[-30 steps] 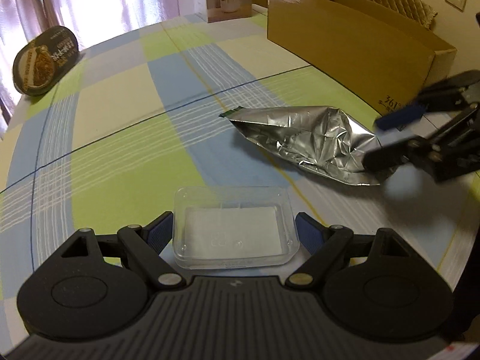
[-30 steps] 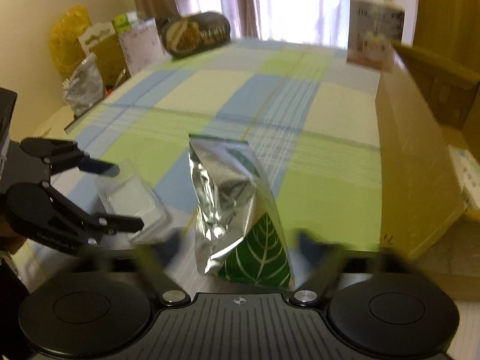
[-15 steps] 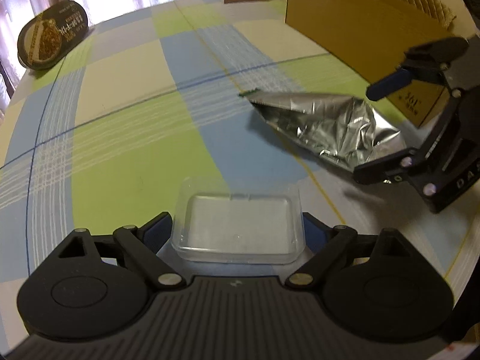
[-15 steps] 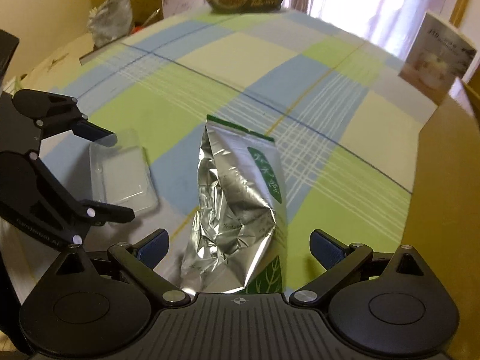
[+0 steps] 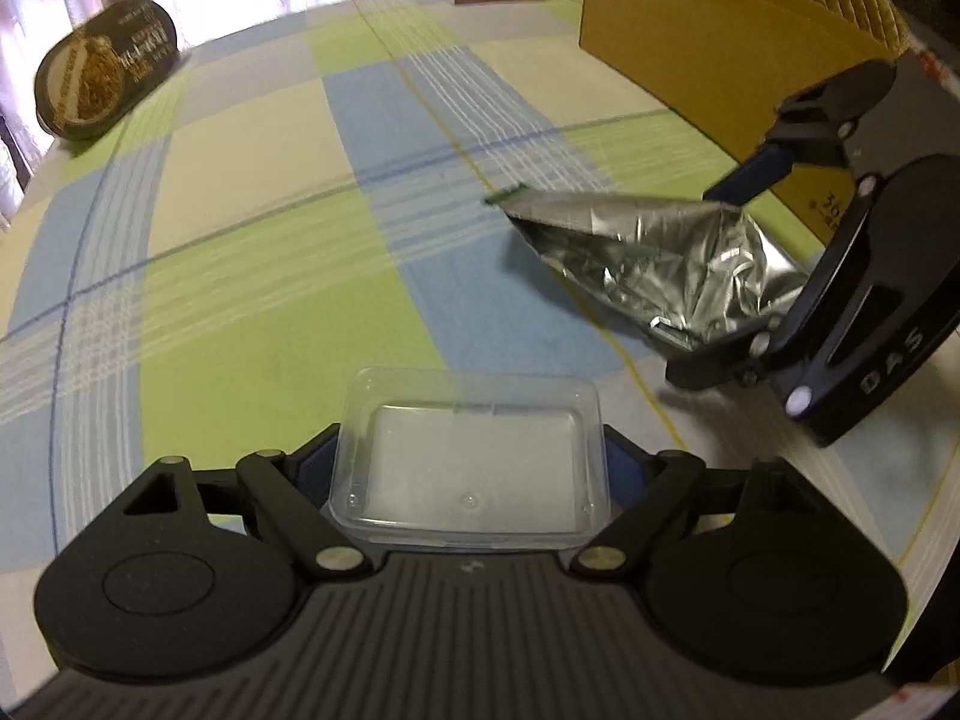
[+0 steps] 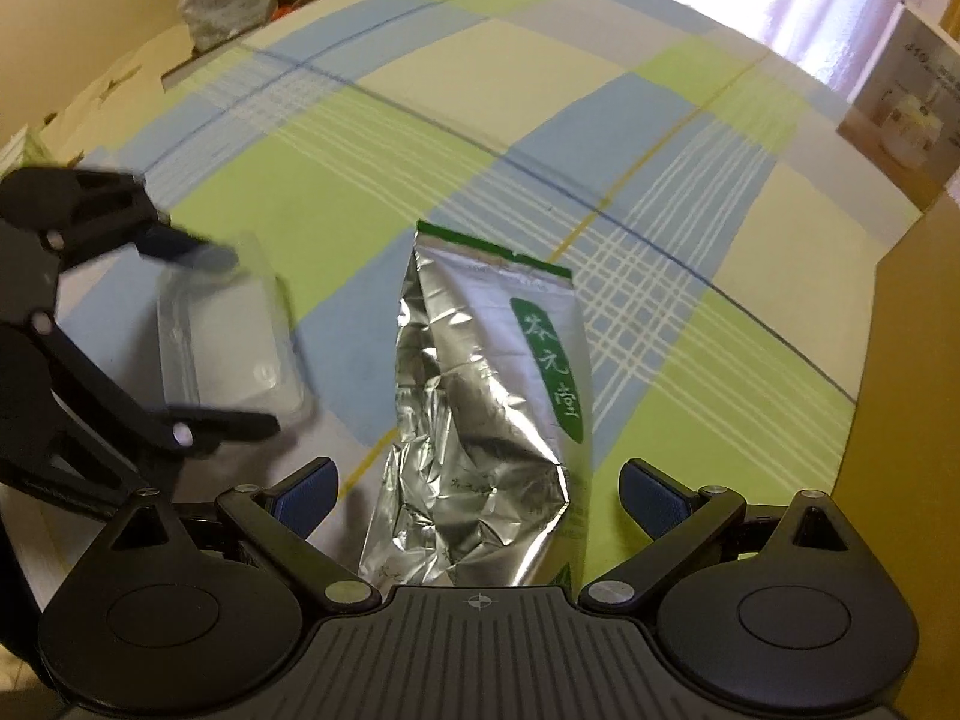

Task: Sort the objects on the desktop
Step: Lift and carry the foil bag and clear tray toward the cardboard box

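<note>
Left gripper [image 5: 471, 468] has closed in on the clear tray [image 5: 471, 468] on the table; contact unclear, can't tell. Right gripper [image 6: 477, 495] has advanced, spread wide around the foil bag [image 6: 480, 420]. Both pickups imminent.

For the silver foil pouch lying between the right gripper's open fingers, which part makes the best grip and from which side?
Probably the crumpled lower body of the foil pouch, approached along its length from its bottom end, where the right gripper already sits with jaws open on either side. The pouch lies flat on the tablecloth; its puffed, creased middle offers bulk to pinch, while the flat sealed top looks thin and slippery.
</note>
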The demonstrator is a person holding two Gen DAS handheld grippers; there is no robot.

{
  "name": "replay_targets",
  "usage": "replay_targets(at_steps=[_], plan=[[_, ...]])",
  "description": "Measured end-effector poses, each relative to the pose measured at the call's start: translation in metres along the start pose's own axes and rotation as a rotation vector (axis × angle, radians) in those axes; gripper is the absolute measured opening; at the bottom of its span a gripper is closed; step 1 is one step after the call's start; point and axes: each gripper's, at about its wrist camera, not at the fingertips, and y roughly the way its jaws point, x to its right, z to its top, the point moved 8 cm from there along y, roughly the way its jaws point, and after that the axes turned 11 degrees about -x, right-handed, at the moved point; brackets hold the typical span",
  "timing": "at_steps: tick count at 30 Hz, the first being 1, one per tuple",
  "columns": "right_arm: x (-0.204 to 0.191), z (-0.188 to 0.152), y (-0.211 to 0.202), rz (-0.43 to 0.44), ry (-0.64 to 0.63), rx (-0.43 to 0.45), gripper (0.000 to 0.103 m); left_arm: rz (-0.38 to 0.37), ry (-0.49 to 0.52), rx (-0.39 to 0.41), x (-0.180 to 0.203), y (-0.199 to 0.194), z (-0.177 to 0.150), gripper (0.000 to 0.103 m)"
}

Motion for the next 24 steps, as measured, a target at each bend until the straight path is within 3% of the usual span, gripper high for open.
replay_targets(at_steps=[13,21,24], plan=[[0.009,0.004,0.014,0.019,0.001,-0.075,0.096,0.02,-0.007,0.02,-0.005,-0.006,0.004,0.083],[0.016,0.005,0.018,0.049,0.033,-0.079,0.083,0.019,-0.008,0.021,-0.005,-0.005,0.005,0.083],[0.017,0.006,0.016,0.046,0.031,-0.073,0.071,0.018,-0.008,0.024,-0.005,-0.006,0.006,0.083]])
